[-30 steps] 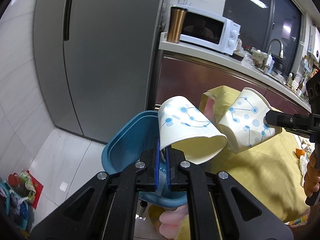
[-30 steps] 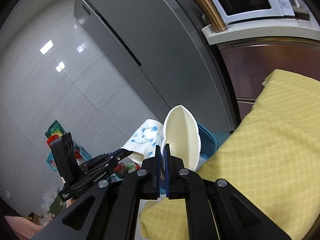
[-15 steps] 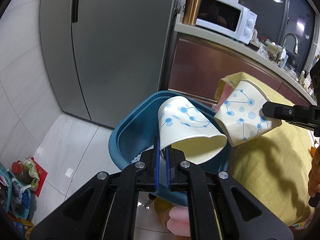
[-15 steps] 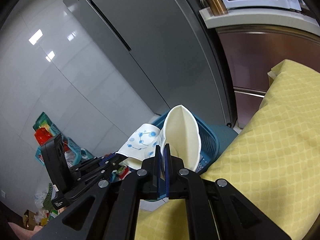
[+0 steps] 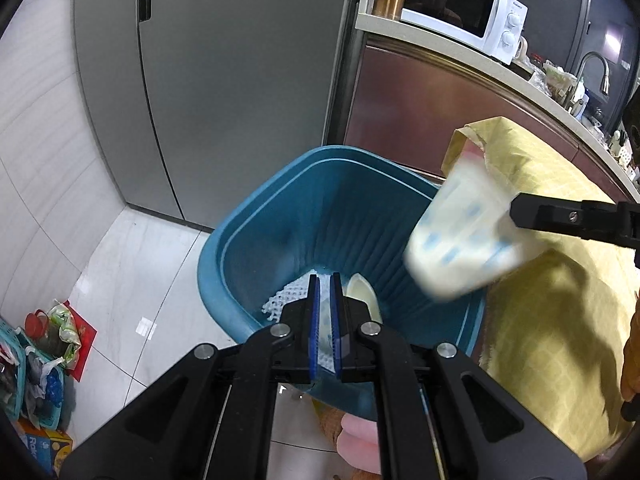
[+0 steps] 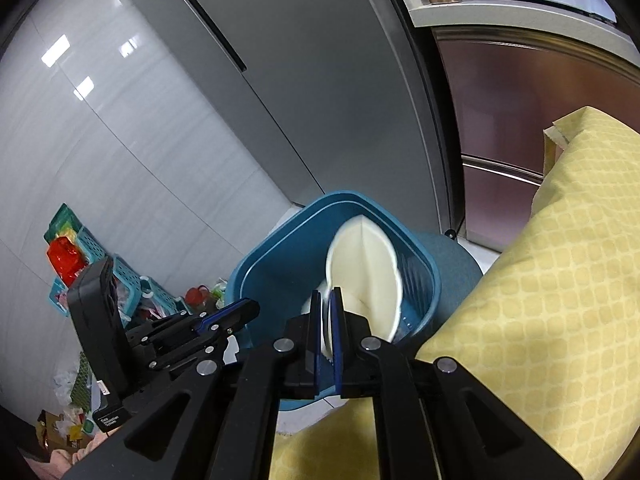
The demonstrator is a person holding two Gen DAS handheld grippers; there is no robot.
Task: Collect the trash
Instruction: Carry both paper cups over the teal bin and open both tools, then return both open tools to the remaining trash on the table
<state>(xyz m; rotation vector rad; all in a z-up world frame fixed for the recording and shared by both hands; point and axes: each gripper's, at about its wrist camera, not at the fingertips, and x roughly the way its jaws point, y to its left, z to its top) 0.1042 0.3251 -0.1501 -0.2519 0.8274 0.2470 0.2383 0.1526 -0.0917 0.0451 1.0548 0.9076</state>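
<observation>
The right tongs (image 6: pixel 325 312) pinched a light, crushable paper cup (image 6: pixel 364 276) by its rim over the blue bin (image 5: pixel 280 216); the left tongs (image 5: pixel 325 312) were parted, empty.

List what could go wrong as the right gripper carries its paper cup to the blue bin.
1. The paper cup in the right gripper hangs near the rim of the blue bin, beside the yellow cloth. If released here, it might bounce out.
2. The left gripper sits over the bin mouth, so the two could collide.
</observation>
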